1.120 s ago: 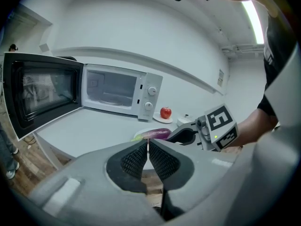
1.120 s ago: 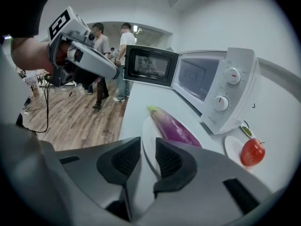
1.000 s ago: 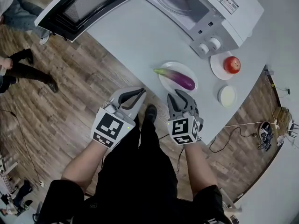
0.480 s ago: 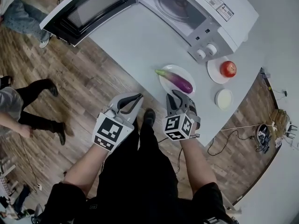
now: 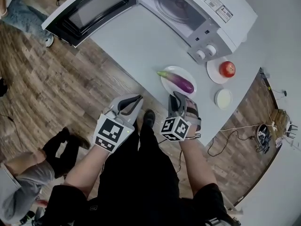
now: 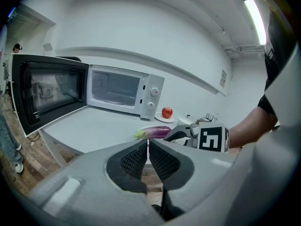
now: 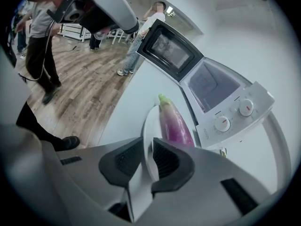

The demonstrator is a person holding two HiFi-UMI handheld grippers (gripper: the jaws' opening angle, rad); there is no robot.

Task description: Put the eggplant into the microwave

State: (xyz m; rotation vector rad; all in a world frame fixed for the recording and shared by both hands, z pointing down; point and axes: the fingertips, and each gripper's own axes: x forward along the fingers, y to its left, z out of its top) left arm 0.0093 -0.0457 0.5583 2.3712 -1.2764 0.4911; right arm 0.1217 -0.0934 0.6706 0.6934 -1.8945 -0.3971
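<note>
A purple eggplant (image 5: pixel 178 81) with a green stem lies on a white plate (image 5: pixel 186 73) near the front edge of the grey table (image 5: pixel 136 41). My right gripper (image 5: pixel 178 97) is at the plate's near rim. Its jaws are closing, and in the right gripper view the rim of the plate (image 7: pixel 149 126) fills the gap between the pads, with the eggplant (image 7: pixel 174 124) just beyond. My left gripper (image 5: pixel 134 100) hangs shut and empty off the table's edge, above the floor. The white microwave (image 5: pixel 188 13) stands at the back, its door (image 5: pixel 84 8) swung wide open.
A red apple (image 5: pixel 227 68) on a small saucer and a small white bowl (image 5: pixel 223 98) sit right of the plate. A person (image 5: pixel 28 173) crouches on the wooden floor at lower left. Cables lie on the floor at far right.
My right gripper rolled and crept to the plate's rim, and its jaws narrowed onto it. The left gripper stayed put. A person on the floor moved from the left to the lower left.
</note>
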